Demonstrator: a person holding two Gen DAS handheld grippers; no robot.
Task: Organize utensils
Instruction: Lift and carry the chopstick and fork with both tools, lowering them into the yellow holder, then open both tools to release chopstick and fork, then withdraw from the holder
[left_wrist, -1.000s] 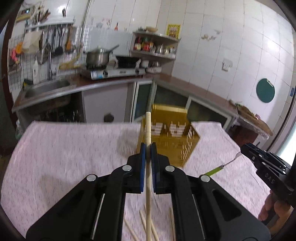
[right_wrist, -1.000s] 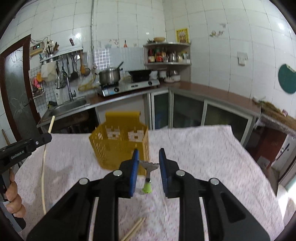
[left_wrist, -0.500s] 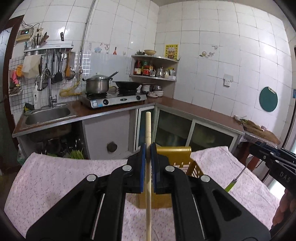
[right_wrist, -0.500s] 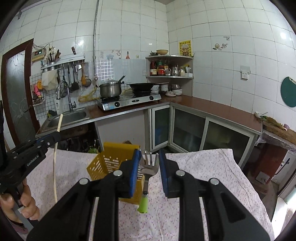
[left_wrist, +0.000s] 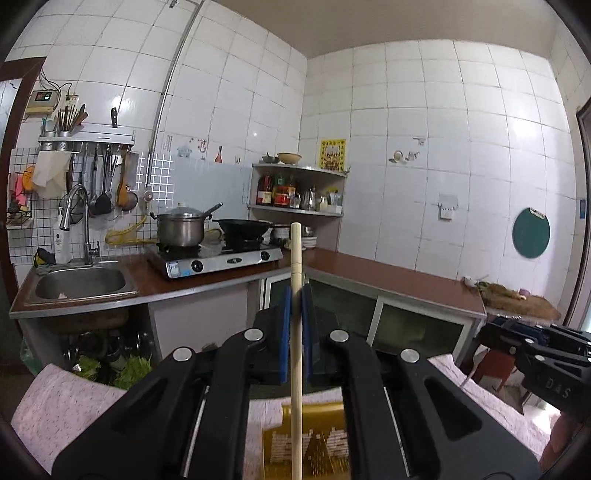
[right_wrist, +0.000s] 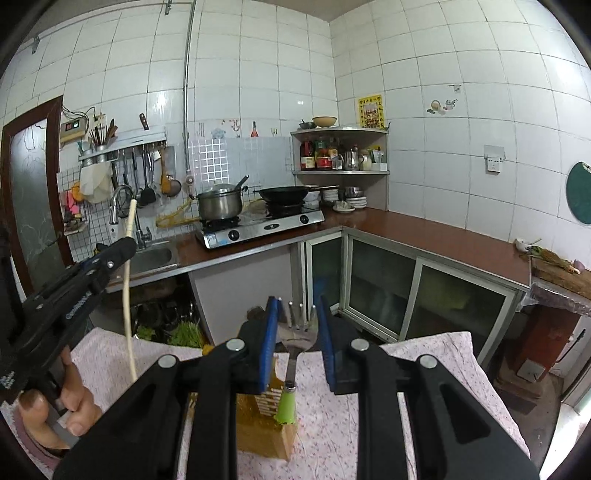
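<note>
Basket (right_wrist: 266, 424) on table (right_wrist: 424, 369), below both grippers; counter (right_wrist: 424, 236) behind, stove (right_wrist: 258, 225) on it, sink (right_wrist: 151, 258) to its left.

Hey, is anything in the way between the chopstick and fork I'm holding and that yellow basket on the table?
Nothing visible is. The chopstick in the left gripper and the green-handled fork in the right gripper both hang above the yellow basket, with only open air over the part of its rim that shows.
</note>
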